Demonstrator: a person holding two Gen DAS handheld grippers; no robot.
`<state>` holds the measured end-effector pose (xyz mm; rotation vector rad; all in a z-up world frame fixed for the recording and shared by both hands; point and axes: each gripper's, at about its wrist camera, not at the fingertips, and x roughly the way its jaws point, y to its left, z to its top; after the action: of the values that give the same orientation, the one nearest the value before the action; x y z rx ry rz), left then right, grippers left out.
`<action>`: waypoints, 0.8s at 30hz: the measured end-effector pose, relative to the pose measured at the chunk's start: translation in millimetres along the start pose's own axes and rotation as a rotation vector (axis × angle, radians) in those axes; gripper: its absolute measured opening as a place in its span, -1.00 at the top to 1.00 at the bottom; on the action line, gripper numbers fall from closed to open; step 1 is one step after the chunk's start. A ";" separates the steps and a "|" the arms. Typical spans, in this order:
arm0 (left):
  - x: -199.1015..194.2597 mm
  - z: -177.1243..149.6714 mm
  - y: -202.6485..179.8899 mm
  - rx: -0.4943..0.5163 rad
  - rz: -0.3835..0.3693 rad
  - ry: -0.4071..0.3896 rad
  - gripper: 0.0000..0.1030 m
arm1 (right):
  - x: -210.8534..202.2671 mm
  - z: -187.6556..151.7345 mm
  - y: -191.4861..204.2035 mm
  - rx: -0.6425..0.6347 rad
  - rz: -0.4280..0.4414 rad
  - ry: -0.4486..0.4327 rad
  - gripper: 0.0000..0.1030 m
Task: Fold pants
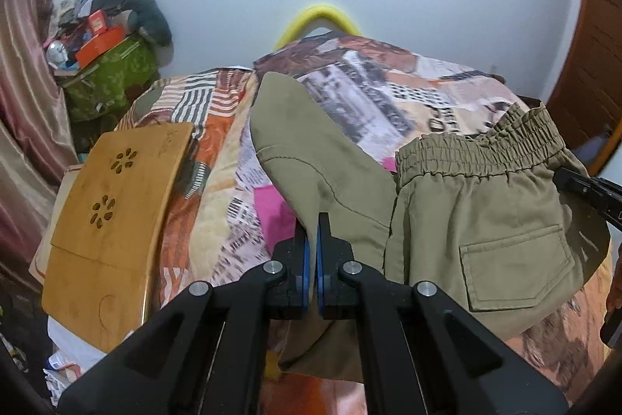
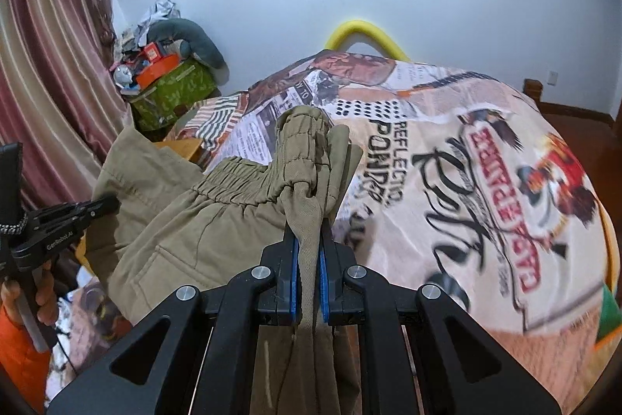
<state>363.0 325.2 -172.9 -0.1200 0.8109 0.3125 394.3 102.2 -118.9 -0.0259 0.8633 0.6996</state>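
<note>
Both tongs (image 1: 313, 251) (image 2: 309, 259) clamped on khaki pants (image 1: 466, 212)

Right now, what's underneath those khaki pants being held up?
Under the khaki pants lies a bedspread printed with newspaper patterns, plus a pink patch below the raised leg. The bed directly beneath the hanging fabric is covered, so anything there cannot be seen.

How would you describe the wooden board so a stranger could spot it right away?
Start at the bed with its patchwork newspaper-print cover. Along its left edge, toward the pink curtain, lies the wooden board. It alone is plain tan wood, with two flower-shaped cutouts.
</note>
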 end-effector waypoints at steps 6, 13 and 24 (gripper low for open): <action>56.7 9.2 25.0 -0.085 -0.002 0.033 0.95 | 54.3 11.0 8.9 -0.041 -0.036 0.039 0.86; 121.6 -16.4 40.2 -0.142 0.013 0.187 0.92 | 90.2 -1.8 -1.1 -0.019 -0.063 0.116 0.85; 126.6 -45.0 42.0 -0.109 0.109 0.305 0.74 | 77.9 -28.9 -10.2 -0.039 -0.126 0.212 0.46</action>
<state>400.2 383.8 -295.4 -0.2302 1.1045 0.4488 414.8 128.9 -195.5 -0.1910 1.0417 0.6025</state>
